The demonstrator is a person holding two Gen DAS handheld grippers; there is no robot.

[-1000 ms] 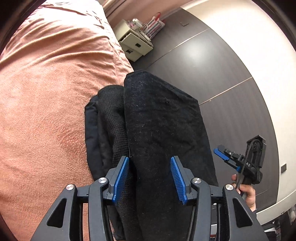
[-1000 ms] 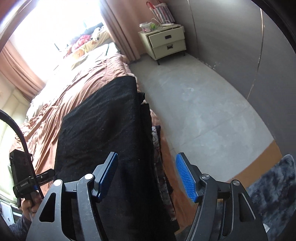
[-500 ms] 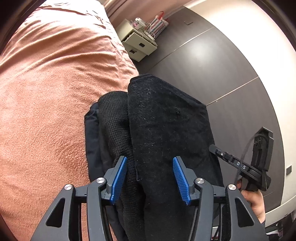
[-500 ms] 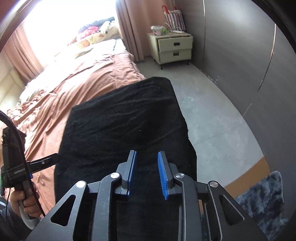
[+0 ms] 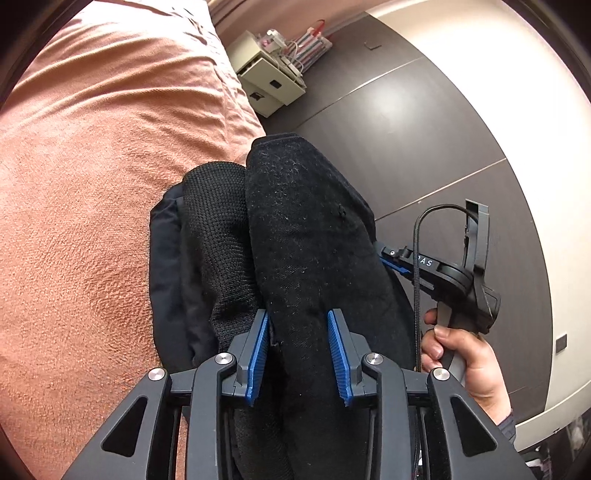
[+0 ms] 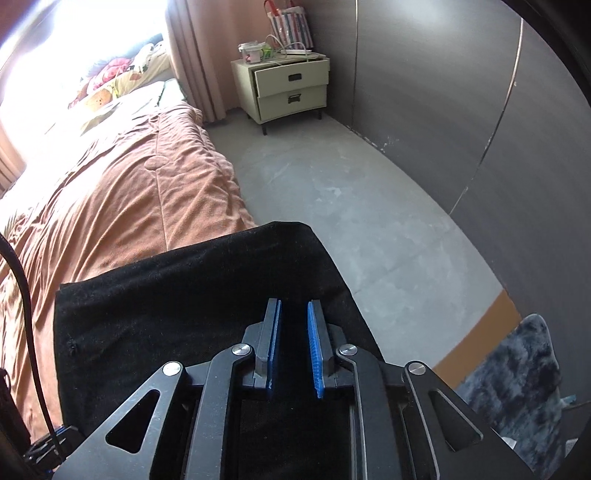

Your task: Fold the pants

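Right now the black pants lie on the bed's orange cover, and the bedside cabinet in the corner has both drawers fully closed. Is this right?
Not quite. In the right wrist view the bedside cabinet has its top drawer pulled partly open; only the lower one is closed. The black pants do lie on the orange cover.

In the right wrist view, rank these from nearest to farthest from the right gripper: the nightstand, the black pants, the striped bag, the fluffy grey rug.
1. Black pants, directly under the right gripper and between its fingers.
2. Fluffy grey rug, on the floor to the lower right.
3. Nightstand, far across the floor beside the curtain.
4. Striped bag, behind the nightstand, against the wall.
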